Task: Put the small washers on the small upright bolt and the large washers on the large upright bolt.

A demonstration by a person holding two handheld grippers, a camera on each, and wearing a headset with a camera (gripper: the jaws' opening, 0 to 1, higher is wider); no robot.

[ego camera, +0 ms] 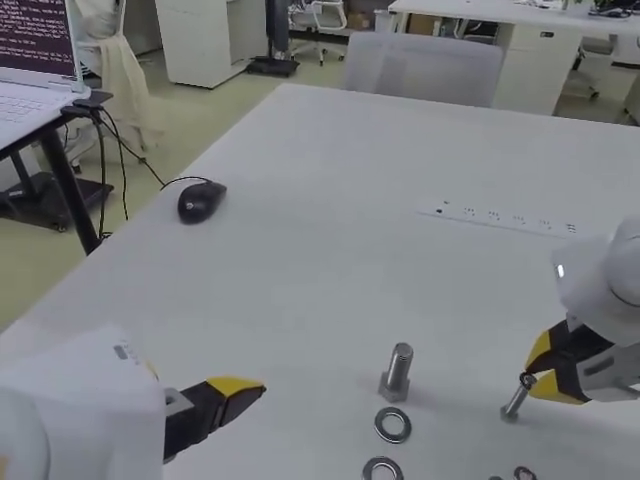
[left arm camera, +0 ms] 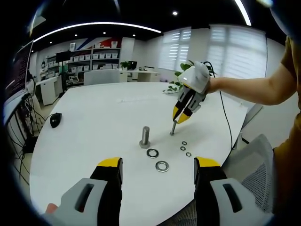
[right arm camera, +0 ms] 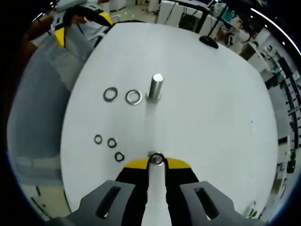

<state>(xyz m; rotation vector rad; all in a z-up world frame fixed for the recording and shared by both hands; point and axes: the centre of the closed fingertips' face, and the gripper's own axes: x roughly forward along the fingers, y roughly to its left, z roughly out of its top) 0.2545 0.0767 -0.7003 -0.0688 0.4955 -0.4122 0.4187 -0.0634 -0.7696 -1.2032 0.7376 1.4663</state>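
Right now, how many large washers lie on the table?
2. One washer lies flat beside the large bolt; the other washer lies flat just past it, farther from the bolt. None seems hidden.

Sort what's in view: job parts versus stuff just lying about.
Job: large silver hex-head bolt; small silver bolt; two large silver ring washers; three small dark ring washers; one more small washer in the right tongs.
Lying about: black computer mouse; white power strip; open laptop; grey chair back.
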